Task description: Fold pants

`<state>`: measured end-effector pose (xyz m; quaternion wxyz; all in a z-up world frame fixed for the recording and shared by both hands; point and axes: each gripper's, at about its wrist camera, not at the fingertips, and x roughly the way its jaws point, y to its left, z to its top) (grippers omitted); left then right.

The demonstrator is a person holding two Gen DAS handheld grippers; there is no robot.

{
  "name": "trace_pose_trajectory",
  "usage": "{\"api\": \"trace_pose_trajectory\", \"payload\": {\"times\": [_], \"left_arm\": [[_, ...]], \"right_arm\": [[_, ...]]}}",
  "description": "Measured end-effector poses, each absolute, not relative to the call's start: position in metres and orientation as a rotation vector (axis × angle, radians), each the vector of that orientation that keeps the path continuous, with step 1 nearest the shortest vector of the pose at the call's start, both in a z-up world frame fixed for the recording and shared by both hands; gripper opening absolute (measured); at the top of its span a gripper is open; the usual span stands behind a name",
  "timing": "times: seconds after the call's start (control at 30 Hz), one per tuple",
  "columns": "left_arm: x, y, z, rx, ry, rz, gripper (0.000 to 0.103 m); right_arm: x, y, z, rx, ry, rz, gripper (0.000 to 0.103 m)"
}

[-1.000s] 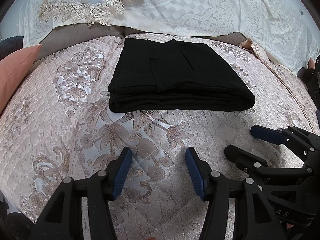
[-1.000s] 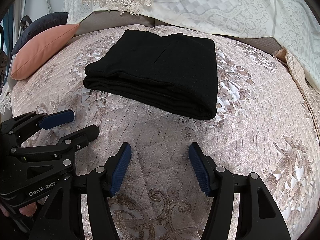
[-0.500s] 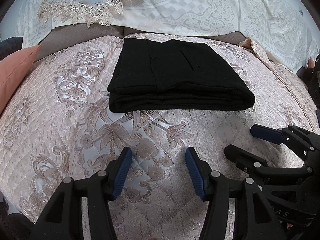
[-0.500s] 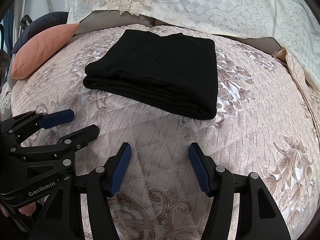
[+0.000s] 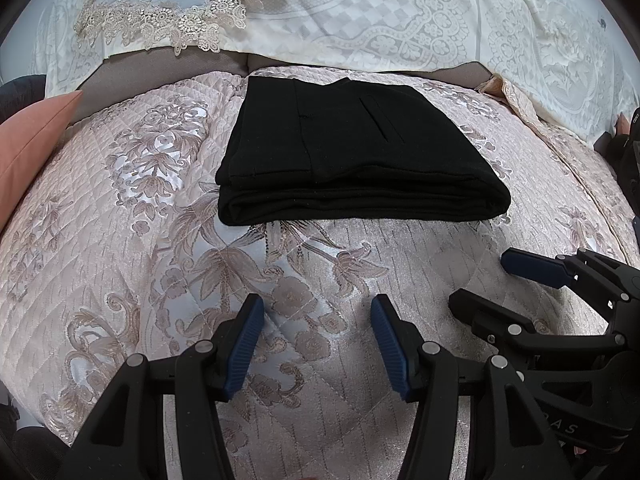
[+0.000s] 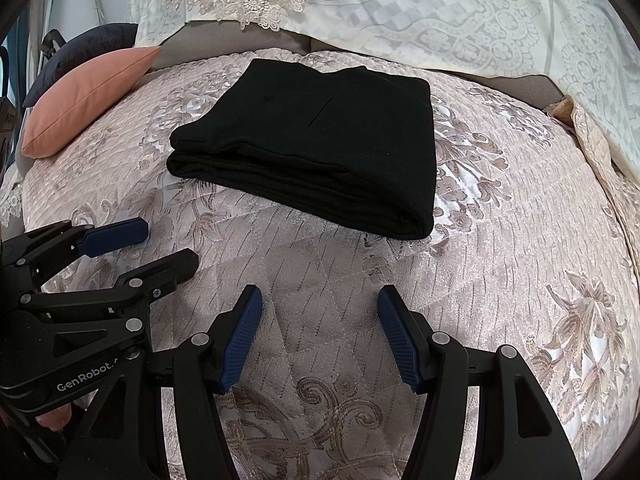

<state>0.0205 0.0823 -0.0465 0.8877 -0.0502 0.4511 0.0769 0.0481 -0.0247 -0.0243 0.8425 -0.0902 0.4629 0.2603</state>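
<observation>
Black pants (image 5: pixel 352 152) lie folded into a thick flat rectangle on the pink quilted bedspread (image 5: pixel 120 240), stacked edges toward me; the same pants (image 6: pixel 320 148) show in the right wrist view. My left gripper (image 5: pixel 316 312) hovers open over bare quilt, well short of the pants, with nothing between its blue pads. My right gripper (image 6: pixel 318 300) is open too, over the quilt and short of the bundle. Each gripper appears in the other's view: the right gripper (image 5: pixel 508 284) at the right edge, the left gripper (image 6: pixel 160 244) at the left edge.
A salmon cushion (image 6: pixel 92 96) and a dark blue cushion (image 6: pixel 84 44) lie at the left. White lace-trimmed bedding (image 5: pixel 380 12) runs along the back behind the pants. A loose pink quilt edge (image 6: pixel 588 132) sits at the far right.
</observation>
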Motion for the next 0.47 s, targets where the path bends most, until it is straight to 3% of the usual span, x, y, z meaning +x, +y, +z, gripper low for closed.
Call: {"api": "trace_pose_trajectory", "payload": {"times": [0.47], "left_arm": [[0.0213, 0.0833, -0.0456, -0.105, 0.936, 0.156, 0.059]], "right_arm": [[0.0475, -0.024, -0.0246, -0.194, 0.977, 0.55, 0.061]]}}
